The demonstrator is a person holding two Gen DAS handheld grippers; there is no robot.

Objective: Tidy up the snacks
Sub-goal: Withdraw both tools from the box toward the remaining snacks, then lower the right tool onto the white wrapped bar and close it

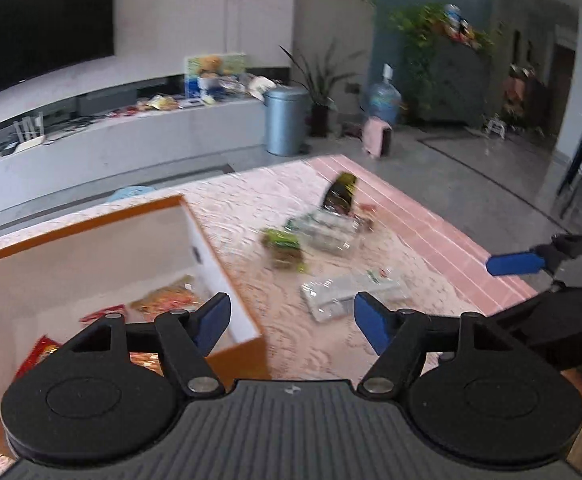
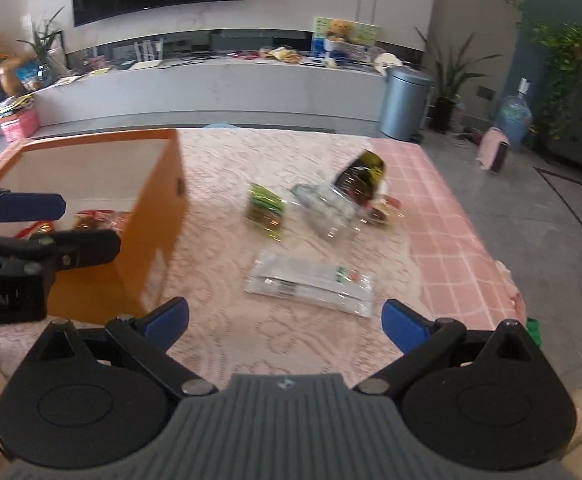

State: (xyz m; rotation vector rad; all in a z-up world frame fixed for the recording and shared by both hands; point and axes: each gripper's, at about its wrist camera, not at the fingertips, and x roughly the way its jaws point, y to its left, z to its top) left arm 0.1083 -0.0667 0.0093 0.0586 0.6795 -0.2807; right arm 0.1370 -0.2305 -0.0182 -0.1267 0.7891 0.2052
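An orange box (image 1: 233, 354) (image 2: 159, 216) with a white inside stands at the table's left and holds several red and orange snack packets (image 1: 167, 298) (image 2: 95, 218). On the pink tablecloth lie a clear white packet (image 2: 311, 284) (image 1: 347, 290), a green packet (image 2: 265, 210) (image 1: 285, 246), a crumpled clear packet (image 2: 327, 208) and a dark packet (image 2: 361, 174) (image 1: 341, 192). My left gripper (image 1: 291, 318) is open and empty above the box's right wall. My right gripper (image 2: 285, 322) is open and empty just in front of the clear white packet.
The table's right edge (image 2: 487, 248) drops to a grey floor. A grey bin (image 2: 405, 102), a water jug (image 2: 513, 114) and potted plants stand beyond. A long TV bench (image 2: 211, 88) with clutter runs along the far wall.
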